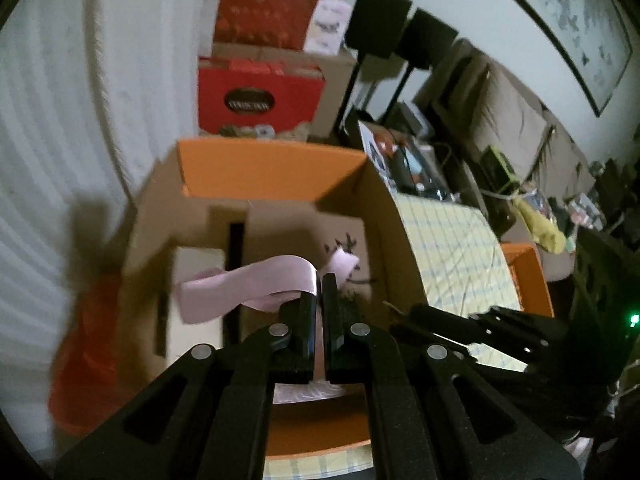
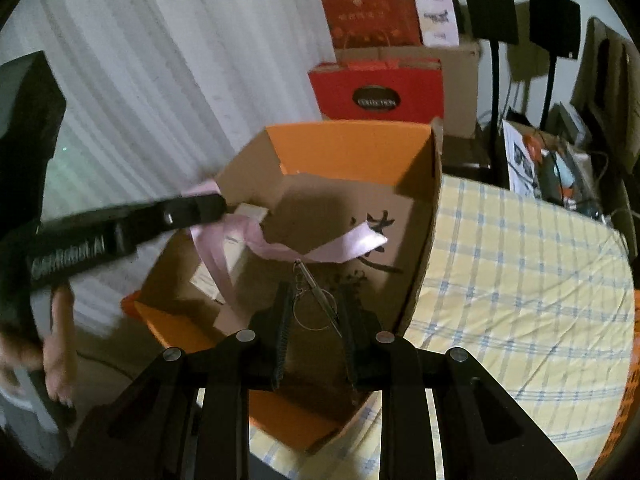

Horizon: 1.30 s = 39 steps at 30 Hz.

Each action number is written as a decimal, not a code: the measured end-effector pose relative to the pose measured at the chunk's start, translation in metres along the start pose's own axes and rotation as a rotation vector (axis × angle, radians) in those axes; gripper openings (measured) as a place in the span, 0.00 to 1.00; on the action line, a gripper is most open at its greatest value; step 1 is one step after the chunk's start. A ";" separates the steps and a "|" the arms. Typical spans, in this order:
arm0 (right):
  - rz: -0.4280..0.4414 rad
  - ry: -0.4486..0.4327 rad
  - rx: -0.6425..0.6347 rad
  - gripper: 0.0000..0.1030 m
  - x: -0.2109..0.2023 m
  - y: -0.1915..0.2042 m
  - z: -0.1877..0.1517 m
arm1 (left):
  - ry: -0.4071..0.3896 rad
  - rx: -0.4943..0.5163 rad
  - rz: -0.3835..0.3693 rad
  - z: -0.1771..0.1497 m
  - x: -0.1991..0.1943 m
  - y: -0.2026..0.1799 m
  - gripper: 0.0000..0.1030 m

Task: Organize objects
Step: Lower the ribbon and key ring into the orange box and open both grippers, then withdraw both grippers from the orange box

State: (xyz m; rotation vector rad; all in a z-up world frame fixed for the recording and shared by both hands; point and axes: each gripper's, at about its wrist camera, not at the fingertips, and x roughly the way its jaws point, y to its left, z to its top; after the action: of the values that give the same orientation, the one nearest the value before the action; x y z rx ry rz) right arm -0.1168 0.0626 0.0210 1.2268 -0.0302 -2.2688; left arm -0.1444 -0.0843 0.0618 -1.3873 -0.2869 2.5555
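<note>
left wrist: left gripper (image 1: 319, 280) pinches pink ribbon (image 1: 244, 280), strip trailing left over box (image 1: 280, 160).

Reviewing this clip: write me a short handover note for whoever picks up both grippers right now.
Left gripper: jaws shut on the pink ribbon, held over the open cardboard box.
Right gripper: jaws open, holding nothing, a metal ring with a pin lying between them inside the box.
Box stands on the checked tablecloth; a white carton is inside.
Done: ribbon picked up.
Left: probably lower and release the ribbon into the box, then withdraw.
</note>
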 end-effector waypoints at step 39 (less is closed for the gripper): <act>-0.203 -0.127 0.034 0.76 -0.041 -0.026 -0.014 | -0.064 -0.012 0.085 -0.031 0.005 0.006 0.97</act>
State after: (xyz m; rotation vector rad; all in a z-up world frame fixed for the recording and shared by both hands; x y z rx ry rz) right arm -0.1002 0.1080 0.0368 1.1454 0.0094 -2.5297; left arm -0.1211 -0.0863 0.0398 -1.3516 -0.2589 2.6754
